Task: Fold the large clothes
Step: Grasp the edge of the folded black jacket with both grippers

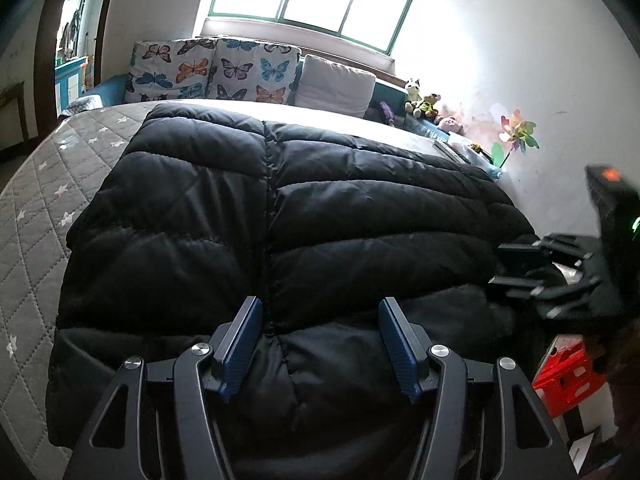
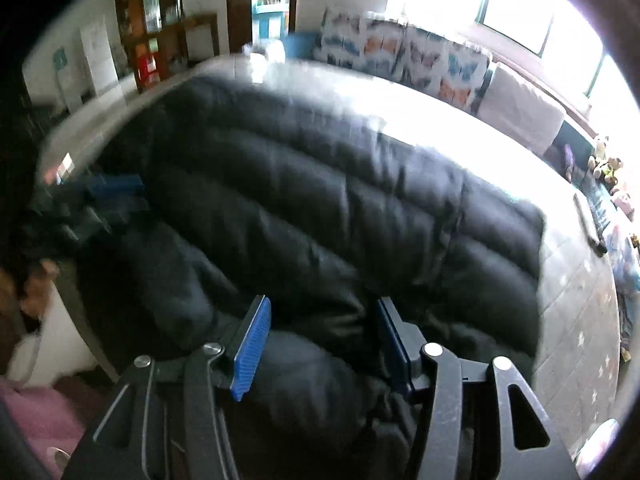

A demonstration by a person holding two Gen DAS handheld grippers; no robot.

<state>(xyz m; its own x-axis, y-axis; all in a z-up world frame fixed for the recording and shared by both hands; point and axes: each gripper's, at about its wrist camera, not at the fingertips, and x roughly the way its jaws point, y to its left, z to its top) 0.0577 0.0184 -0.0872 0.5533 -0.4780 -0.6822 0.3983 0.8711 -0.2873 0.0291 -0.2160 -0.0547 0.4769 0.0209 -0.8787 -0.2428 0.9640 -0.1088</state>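
Note:
A black quilted puffer coat (image 1: pixel 280 216) lies spread flat on the grey star-quilted bed (image 1: pixel 36 208). My left gripper (image 1: pixel 320 344) is open just above the coat's near edge, at its centre seam, holding nothing. My right gripper shows at the right of the left wrist view (image 1: pixel 516 264), at the coat's right edge. In the right wrist view the coat (image 2: pixel 320 200) is blurred, and my right gripper (image 2: pixel 320 344) is open with a bulge of black fabric between its blue pads. The left gripper (image 2: pixel 108 196) shows there at far left.
Butterfly-print cushions (image 1: pixel 212 72) and a white pillow (image 1: pixel 336 84) line the headboard under a bright window. Soft toys (image 1: pixel 424 104) and a paper pinwheel (image 1: pixel 516 132) sit by the right wall. A red stool (image 1: pixel 564 376) stands low at the right. A doorway (image 1: pixel 72 48) opens at the left.

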